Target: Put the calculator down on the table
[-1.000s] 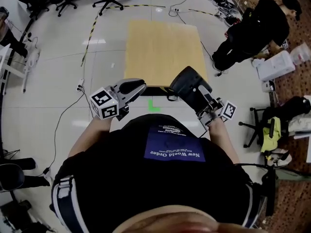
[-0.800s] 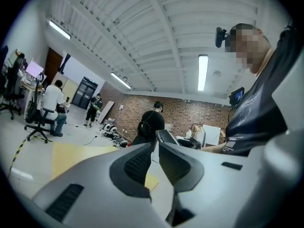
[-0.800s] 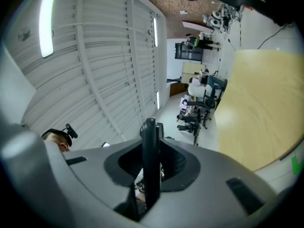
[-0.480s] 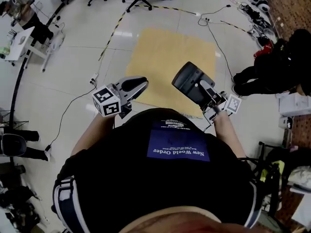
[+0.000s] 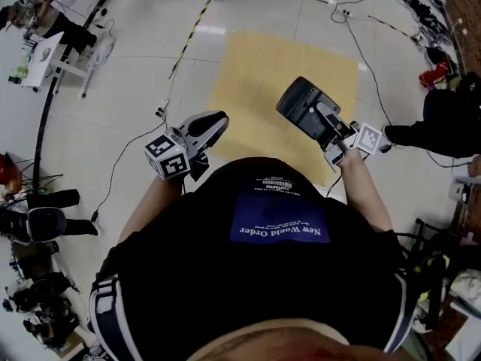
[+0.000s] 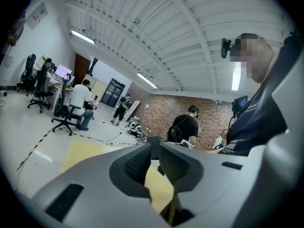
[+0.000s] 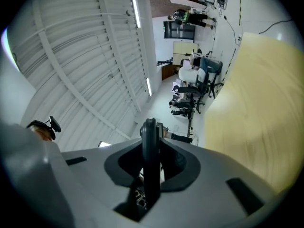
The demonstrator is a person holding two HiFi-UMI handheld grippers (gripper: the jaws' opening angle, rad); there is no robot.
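In the head view a dark calculator [image 5: 304,105] tilts in the air over the near right part of the light wooden table [image 5: 270,66]. My right gripper [image 5: 328,126] is shut on its near edge. In the right gripper view the calculator [image 7: 150,146] stands edge-on between the two pads, with the table [image 7: 251,127] off to the right. My left gripper [image 5: 215,119] hovers by the table's near left corner. Its jaws meet at the tips with nothing between them, as the left gripper view shows [image 6: 155,148].
Cables [image 5: 361,36] and a yellow-black striped tape [image 5: 188,32] run over the pale floor round the table. A white desk [image 5: 45,51] stands at the far left. A person in black [image 5: 451,119] is at the right edge, and others sit at desks [image 6: 78,106].
Both grippers have travelled forward toward the table. The calculator, still clamped, has gone from the table's near edge to over its near right part.
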